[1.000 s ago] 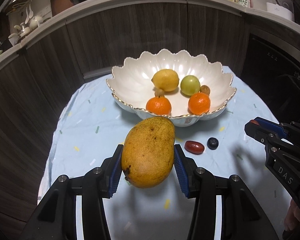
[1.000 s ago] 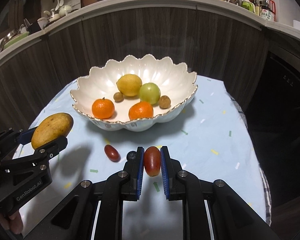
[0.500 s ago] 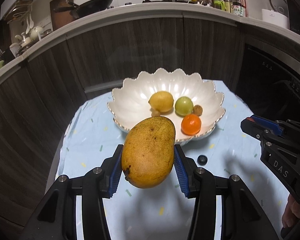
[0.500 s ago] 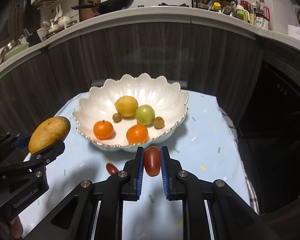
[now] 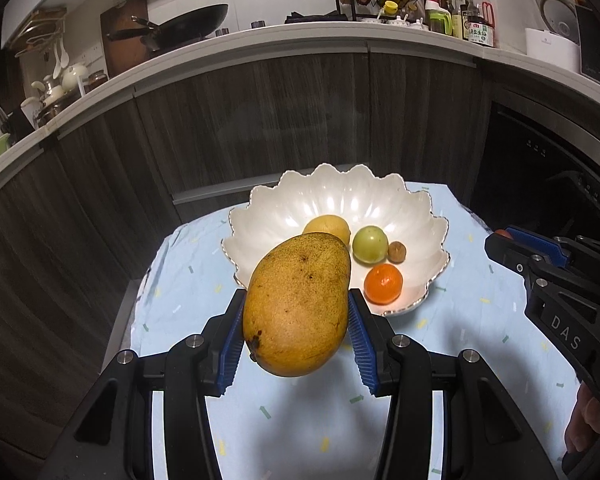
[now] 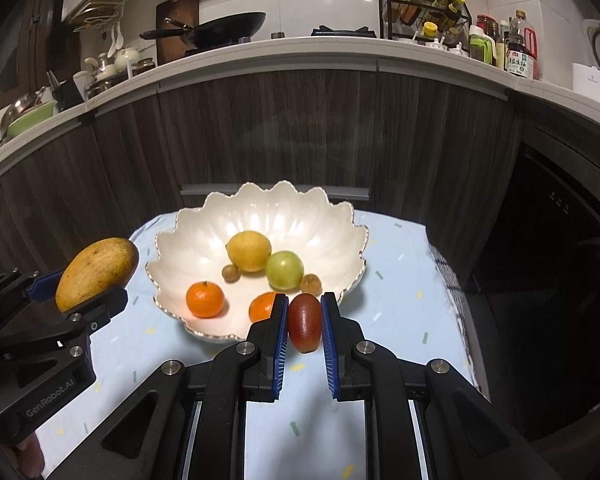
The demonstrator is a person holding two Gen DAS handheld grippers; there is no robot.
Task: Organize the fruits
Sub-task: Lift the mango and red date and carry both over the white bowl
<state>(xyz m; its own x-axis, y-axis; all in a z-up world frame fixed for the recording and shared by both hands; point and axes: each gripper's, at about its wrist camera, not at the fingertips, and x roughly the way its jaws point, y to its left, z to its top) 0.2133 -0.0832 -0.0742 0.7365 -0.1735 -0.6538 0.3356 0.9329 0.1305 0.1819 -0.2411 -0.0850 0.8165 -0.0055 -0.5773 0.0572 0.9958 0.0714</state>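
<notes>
I hold both fruits raised just short of the bowl (image 6: 204,216): left gripper (image 5: 296,336) fingers clamp the mango (image 5: 298,304), right gripper (image 6: 304,326) fingers pinch the red fruit (image 6: 305,322). Next, I judge, lower each inside the bowl and release.

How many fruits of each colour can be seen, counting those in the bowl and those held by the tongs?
Orange: 2, and
Yellow: 2, lemon and mango
Green: 1
Brown: 2, and
Red: 1
Total: 8
</notes>
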